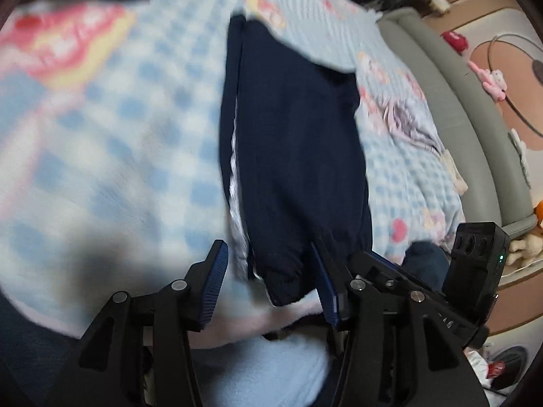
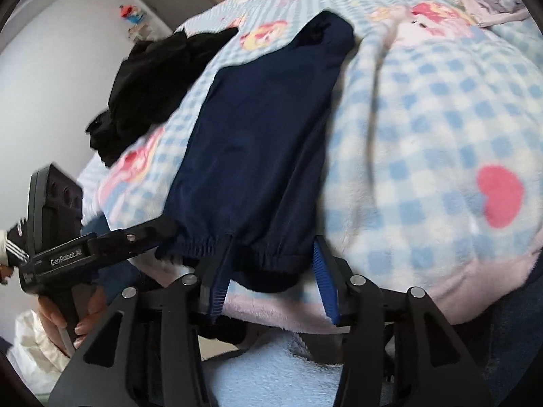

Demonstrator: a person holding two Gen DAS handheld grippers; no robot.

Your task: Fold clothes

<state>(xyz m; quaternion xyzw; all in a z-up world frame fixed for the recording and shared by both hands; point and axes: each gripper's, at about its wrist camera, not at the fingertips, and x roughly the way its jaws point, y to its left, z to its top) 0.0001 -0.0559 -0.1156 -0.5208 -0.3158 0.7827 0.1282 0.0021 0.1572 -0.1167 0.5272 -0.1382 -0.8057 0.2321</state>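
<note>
Garment: navy trousers (image 2: 258,142) flat on checked blanket (image 2: 424,135).
Left gripper (image 1: 271,281): fingers spread, at cuff.
Right gripper (image 2: 271,278): fingers spread, straddling cuff.
Advice: pinch both cuff corners evenly.

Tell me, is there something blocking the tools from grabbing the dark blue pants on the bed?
Nothing visible blocks them. The navy pants lie flat on the checked blanket, and the right tool and left tool, both open, are already at the elastic hem nearest them. The black clothes sit off to the side, apart from the pants.
</note>
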